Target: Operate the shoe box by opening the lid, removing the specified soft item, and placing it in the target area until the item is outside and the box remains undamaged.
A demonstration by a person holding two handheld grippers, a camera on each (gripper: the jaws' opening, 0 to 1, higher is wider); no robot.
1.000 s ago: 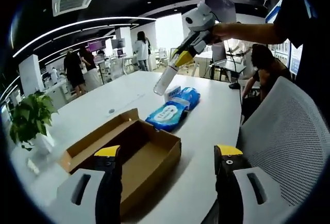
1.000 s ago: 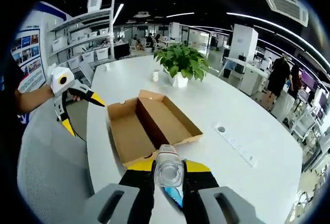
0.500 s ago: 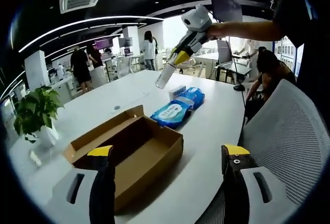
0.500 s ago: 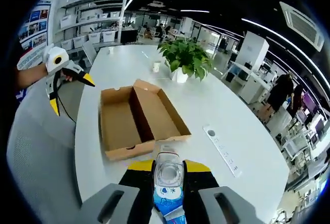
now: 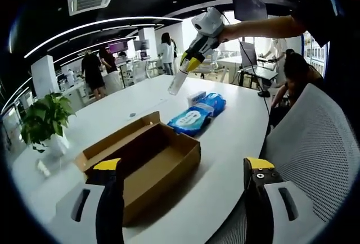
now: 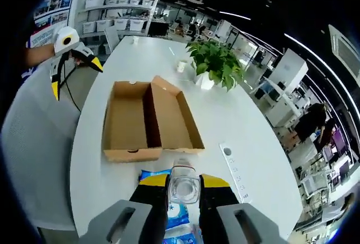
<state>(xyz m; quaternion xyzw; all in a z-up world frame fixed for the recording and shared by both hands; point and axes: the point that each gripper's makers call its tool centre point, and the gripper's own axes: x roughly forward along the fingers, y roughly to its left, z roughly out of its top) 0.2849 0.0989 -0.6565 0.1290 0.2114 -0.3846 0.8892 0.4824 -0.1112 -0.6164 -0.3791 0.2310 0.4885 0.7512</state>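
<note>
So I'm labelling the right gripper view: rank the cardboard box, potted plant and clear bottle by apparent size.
1. cardboard box
2. potted plant, though it sits farther away
3. clear bottle, held between the right gripper fingers; nearness inflates it

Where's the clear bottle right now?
The clear bottle is clamped in the right claw, held above the blue wipes packs, beside the open box.

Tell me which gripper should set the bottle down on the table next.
Right. The right gripper is shut on the clear bottle, held above the table near the blue packs. The left gripper is open, back by the cardboard box.
</note>
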